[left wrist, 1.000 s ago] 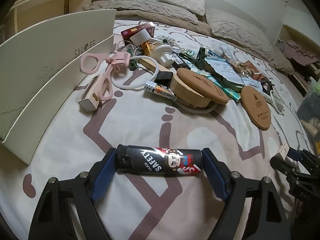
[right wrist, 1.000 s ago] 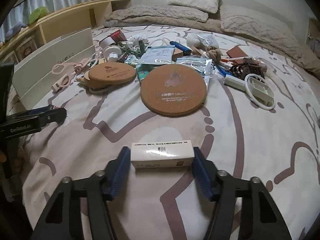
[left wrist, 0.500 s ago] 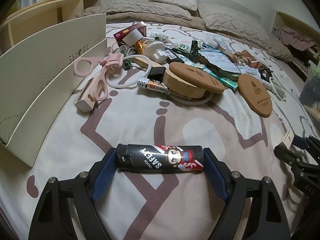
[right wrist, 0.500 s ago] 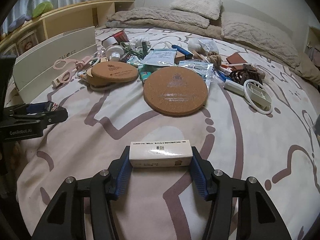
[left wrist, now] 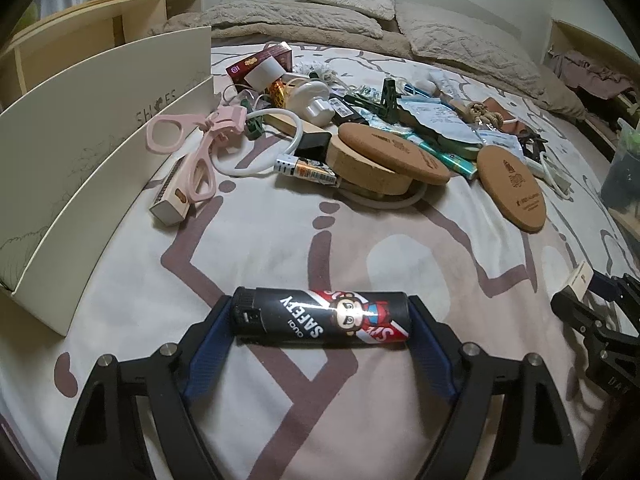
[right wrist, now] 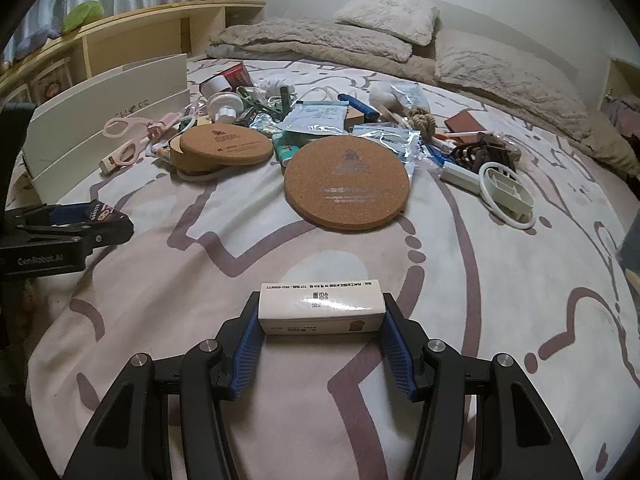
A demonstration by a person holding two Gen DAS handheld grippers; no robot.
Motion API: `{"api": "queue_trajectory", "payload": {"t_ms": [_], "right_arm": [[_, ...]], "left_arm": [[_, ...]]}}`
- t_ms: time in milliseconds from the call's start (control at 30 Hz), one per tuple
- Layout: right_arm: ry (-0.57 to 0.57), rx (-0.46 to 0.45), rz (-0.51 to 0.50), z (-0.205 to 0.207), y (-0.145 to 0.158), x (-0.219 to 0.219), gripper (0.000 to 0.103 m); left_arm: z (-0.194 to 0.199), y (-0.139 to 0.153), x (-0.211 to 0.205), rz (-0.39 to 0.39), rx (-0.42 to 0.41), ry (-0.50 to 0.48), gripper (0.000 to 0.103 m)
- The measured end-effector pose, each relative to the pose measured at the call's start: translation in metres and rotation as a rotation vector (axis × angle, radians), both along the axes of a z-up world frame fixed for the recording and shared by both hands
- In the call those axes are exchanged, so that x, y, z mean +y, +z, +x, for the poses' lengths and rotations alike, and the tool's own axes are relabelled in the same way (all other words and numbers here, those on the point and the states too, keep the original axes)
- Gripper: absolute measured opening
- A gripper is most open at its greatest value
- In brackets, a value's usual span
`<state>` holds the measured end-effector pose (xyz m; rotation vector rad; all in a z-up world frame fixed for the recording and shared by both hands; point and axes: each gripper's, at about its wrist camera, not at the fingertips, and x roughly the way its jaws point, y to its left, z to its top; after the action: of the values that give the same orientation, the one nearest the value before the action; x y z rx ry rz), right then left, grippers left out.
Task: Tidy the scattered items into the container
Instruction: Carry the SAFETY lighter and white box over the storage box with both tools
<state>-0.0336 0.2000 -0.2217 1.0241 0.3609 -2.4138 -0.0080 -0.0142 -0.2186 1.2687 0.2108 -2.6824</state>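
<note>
Left gripper (left wrist: 320, 322) clamped on black cylindrical lighter with red cartoon print (left wrist: 322, 318), held crosswise above bed. Right gripper (right wrist: 322, 314) clenched on white rectangular cardboard box (right wrist: 320, 307), likewise off surface. Below: white bedspread with mauve line pattern (right wrist: 500, 280). Mid-bed: scattered clutter, large round cork mat (right wrist: 346, 184), pink plastic scissors (left wrist: 192, 156). Left edge: open white cardboard shoebox container (left wrist: 76, 152). Far: beige pillows (right wrist: 388, 14), wooden shelving (right wrist: 132, 36), white wall.
</note>
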Motion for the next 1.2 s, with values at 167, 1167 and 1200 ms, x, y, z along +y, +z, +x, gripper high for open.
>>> {"api": "queue_trajectory", "payload": {"t_ms": [167,1167,1200], "right_arm": [[-0.011,-0.003,-0.015,0.007,0.003,0.0,0.057],[-0.006,0.007,-0.151,0.009,0.06,-0.03,0.057],[-0.003,0.009,-0.154,0.008,0.063,-0.032,0.057]], "left_arm": [[0.001,0.003,0.0,0.001,0.005,-0.012,0.083],[0.005,0.083,-0.015,0.02,0.183,-0.067,0.083],[0.004,0.087,-0.017,0.018,0.189,-0.069,0.083]]}}
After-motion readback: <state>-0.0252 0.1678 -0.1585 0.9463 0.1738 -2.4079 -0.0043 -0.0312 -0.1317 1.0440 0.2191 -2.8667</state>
